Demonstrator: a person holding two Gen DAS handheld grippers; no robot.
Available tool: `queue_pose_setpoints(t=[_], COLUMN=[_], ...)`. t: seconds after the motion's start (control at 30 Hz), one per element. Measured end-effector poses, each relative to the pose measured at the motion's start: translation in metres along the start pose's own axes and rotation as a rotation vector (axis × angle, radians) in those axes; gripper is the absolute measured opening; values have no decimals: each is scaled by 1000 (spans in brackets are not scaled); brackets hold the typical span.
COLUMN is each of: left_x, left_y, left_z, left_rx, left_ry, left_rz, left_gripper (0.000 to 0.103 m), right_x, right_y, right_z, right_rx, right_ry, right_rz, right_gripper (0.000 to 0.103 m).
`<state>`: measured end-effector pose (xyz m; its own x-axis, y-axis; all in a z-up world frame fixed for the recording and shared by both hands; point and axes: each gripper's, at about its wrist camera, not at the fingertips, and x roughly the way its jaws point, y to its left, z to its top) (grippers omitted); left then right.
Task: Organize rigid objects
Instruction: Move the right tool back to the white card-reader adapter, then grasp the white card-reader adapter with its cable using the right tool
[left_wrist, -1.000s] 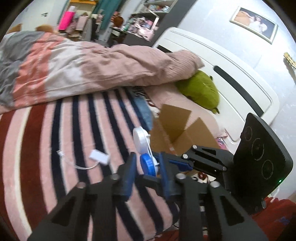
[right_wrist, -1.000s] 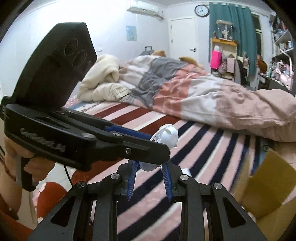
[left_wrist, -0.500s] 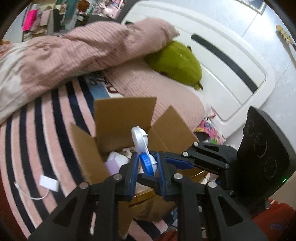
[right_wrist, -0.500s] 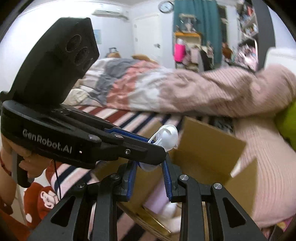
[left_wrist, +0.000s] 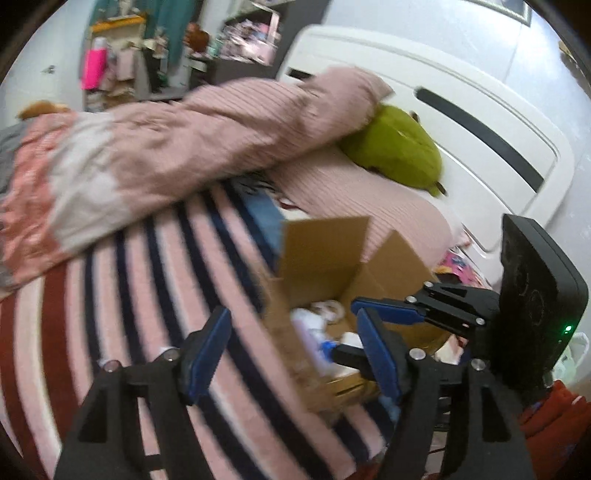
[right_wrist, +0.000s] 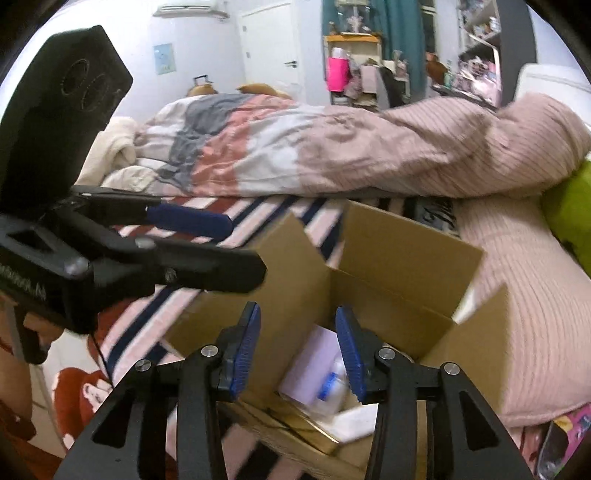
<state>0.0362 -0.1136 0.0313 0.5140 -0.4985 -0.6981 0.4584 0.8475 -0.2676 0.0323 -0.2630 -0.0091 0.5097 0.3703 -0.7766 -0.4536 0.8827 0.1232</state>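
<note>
As both grippers' jaws just opened, empty, left and right hung over box; my fingers apart.

Only one bit of writing shows — pale letters on the side of the left tool, at the left edge of the right wrist view. They are cut off and too blurry to read.

The box is plain matt brown cardboard, lying on a soft striped cloth blanket. The quilt is ribbed pink cloth, the headboard smooth, glossy white, and the cushion fuzzy green plush.
</note>
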Motion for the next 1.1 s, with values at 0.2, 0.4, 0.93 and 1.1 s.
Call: queue_pose_setpoints(t=[0.2,0.4,0.93,1.1], left_x=[-60,-85,-43,-38], left_y=[65,126,210,215], left_z=[-30,-76,-144,-148], left_rx=[-113,-207,-388,-404], left_ry=[-82,-84,-1,10], left_rz=[129,264,212,208], left_gripper=[70,73,73,73], right_x=[15,64,222,239], right_y=[65,139,125,113], right_z=[19,23,-11,-10], right_rx=[-102,-213,-236,-197], right_ry=[-31,46,245,259], right_rz=[103,198,-134,-98], right_gripper=[38,47,80,80])
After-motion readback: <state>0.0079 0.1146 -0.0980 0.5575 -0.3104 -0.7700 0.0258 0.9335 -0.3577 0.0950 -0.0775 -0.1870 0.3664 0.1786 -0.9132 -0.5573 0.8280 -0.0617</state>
